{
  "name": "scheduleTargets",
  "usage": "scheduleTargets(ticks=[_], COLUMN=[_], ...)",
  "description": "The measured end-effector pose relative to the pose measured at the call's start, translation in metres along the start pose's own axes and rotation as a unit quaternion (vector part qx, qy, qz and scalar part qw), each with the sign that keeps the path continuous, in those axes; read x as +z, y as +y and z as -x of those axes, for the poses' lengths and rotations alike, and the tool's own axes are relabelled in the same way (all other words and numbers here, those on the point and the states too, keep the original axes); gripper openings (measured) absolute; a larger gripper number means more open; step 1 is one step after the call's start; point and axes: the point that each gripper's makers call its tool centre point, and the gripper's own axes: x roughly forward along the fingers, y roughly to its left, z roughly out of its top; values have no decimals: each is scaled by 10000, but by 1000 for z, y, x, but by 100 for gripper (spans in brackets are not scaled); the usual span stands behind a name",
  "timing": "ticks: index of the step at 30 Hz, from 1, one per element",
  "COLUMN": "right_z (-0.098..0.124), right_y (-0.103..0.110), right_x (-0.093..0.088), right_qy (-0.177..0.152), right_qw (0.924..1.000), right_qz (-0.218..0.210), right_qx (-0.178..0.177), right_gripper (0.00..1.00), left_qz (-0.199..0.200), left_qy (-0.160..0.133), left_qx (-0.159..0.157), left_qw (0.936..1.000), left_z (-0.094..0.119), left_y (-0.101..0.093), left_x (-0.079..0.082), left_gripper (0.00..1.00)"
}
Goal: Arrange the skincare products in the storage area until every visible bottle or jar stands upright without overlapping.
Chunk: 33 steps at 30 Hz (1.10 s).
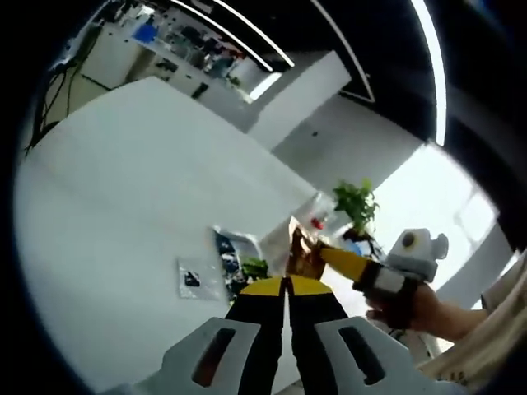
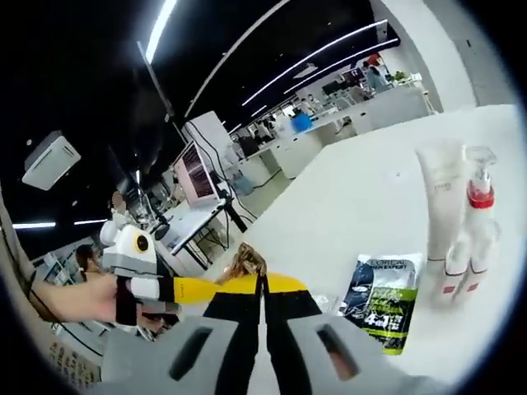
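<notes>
Left gripper view, table (image 1: 123, 214): white, broad, tilted across the frame; open office beyond with ceiling light strips (image 1: 247, 37) and far desks.
Right gripper view, room: dark ceiling, long light strips (image 2: 313, 58), monitor (image 2: 193, 173) on a far stand, white worktops behind.
Table (image 2: 346, 222): white, running off to the far right.
Sachet (image 2: 380, 300): dark with green print, lying flat near the right gripper, long axis running away from the jaws; also seen flat beside a clear packet (image 1: 198, 278) as the sachet (image 1: 235, 259).
White tube (image 2: 443, 206): upright on its cap, long axis vertical, just beside the pump bottle.
Pump bottle (image 2: 479, 222): clear, red collar, upright, nozzle on top; far right of the sachet.
Plant (image 1: 356, 204): green, at the table's far edge.
Left gripper (image 1: 286, 288): yellow-tipped jaws pressed together, nothing between them.
Right gripper (image 2: 262, 288): jaws pressed together, nothing between them; seen also from the left (image 1: 329, 255).
</notes>
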Motion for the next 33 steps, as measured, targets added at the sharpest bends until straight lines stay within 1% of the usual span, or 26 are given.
scheduleTargets(ticks=[2, 7, 15, 16, 18, 21, 26, 33], right_z=[-5, -16, -33, -35, -39, -45, -56, -75], right_y=[-5, -16, -30, -31, -34, -40, -53, -68], right_x=[-4, -9, -12, -13, -14, -17, -19, -22], right_qy=[112, 302, 505, 534, 575, 654, 734, 849], right_qw=[9997, 9980, 9931, 9922, 9911, 9887, 9866, 9813], right_qz=[197, 513, 1016, 1088, 1167, 1310, 1388, 1657], right_qx=[-83, -212, -283, -283, -290, -337, -439, -494], right_gripper=[1, 1, 1, 1, 1, 1, 1, 2], left_qz=[71, 197, 370, 356, 185, 32, -40, -71], left_qy=[26, 78, 119, 155, 284, 432, 517, 597], left_qx=[23, 99, 223, 270, 390, 517, 604, 697], left_qw=[10000, 9997, 9990, 9989, 9987, 9977, 9968, 9958], left_z=[-2, -10, -22, -24, -28, -34, -45, -58], left_y=[4, 12, 28, 30, 35, 41, 52, 71], left_x=[-1, -3, -2, -2, -4, -6, -2, 2], left_gripper=[0, 0, 0, 0, 0, 0, 0, 0])
